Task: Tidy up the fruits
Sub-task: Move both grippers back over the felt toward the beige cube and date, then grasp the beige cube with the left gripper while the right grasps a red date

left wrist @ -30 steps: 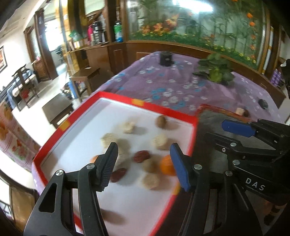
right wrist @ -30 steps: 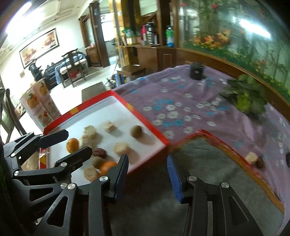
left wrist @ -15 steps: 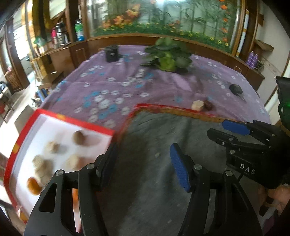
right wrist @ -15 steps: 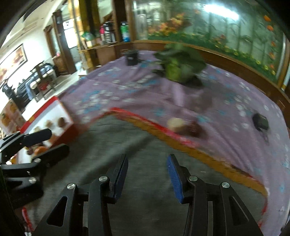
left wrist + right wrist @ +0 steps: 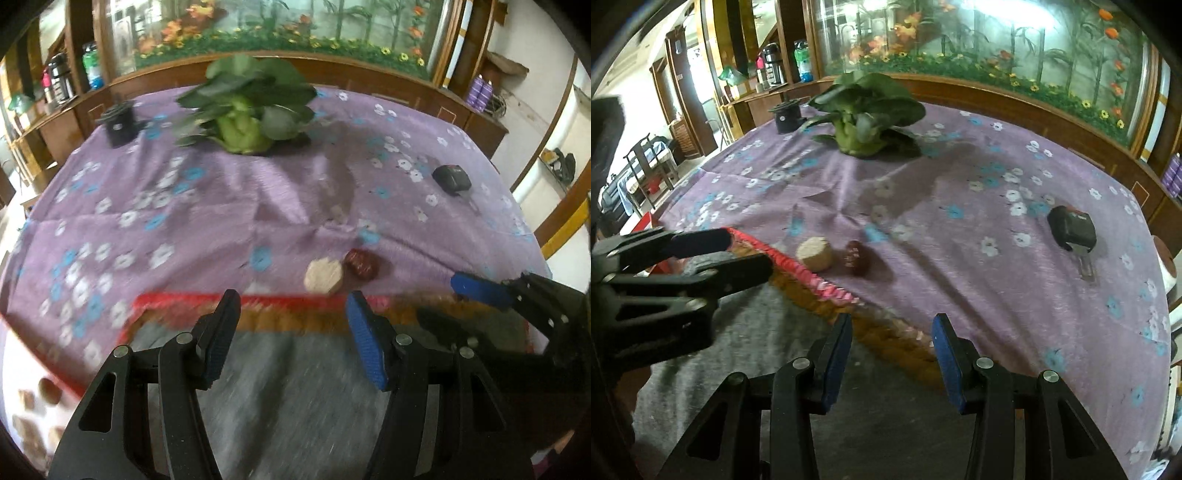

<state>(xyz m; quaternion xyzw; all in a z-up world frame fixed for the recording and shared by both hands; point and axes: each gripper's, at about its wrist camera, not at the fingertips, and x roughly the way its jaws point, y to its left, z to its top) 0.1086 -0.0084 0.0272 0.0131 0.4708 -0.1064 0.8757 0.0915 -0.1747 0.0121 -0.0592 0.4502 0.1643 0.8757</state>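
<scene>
We are holding two black grippers with blue pads over a table that is wearing a purple flowered cloth (image 5: 207, 206). Both grippers are pointing down at a grey mat (image 5: 288, 398) with a red and orange border, and both are standing released, jaws apart with nothing between them: the left gripper (image 5: 291, 336) a little wider than the right gripper (image 5: 892, 349).

Just past the mat's far edge, two pieces of fruit are lying on the cloth: a pale beige round piece (image 5: 815, 253) and, just beside it on the right, a dark red date-like fruit (image 5: 855, 257). Neither gripper is touching them.

At the lower left of the left view, a white tray (image 5: 22, 373) with a red rim is showing blurred brownish pieces. Farther back, a leafy green vegetable (image 5: 866, 118) and a small black pot (image 5: 786, 116) are sitting on the cloth, and a black key fob (image 5: 1071, 229) is lying to the right.
</scene>
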